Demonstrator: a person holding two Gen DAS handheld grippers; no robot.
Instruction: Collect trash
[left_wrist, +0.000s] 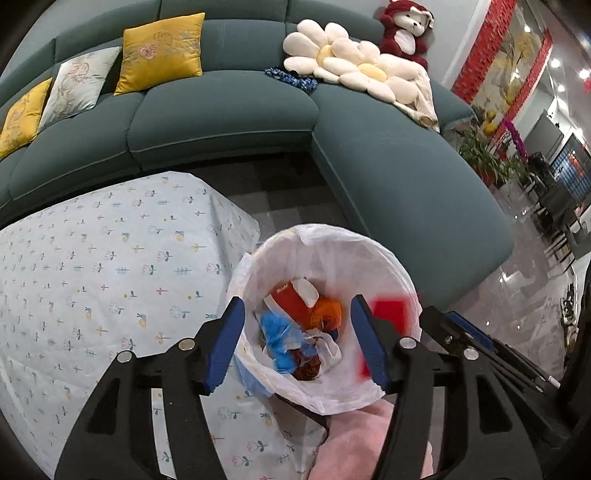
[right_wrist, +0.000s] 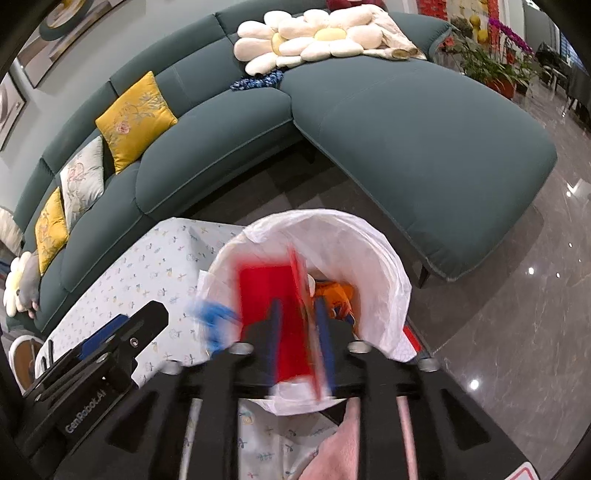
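Both grippers over the lined trash bin (left_wrist: 384, 258)

Left gripper (left_wrist: 297, 345) hangs with jaws spread, nothing between them; right gripper (right_wrist: 297, 339) is clenched on a red packet (right_wrist: 301, 295) above the bin, beside the cloth-covered table (left_wrist: 92, 277); wrappers (left_wrist: 295, 332) lie inside.

Teal sectional sofa (left_wrist: 229, 110), yellow embroidered cushions (left_wrist: 160, 53), pale floral cushion (left_wrist: 79, 83), white daisy-shaped pillows (left_wrist: 343, 62), red-and-white plush monkey (left_wrist: 406, 31), flower-printed tablecloth (left_wrist: 92, 266), potted plants (left_wrist: 480, 155), glossy marble floor (right_wrist: 517, 295)
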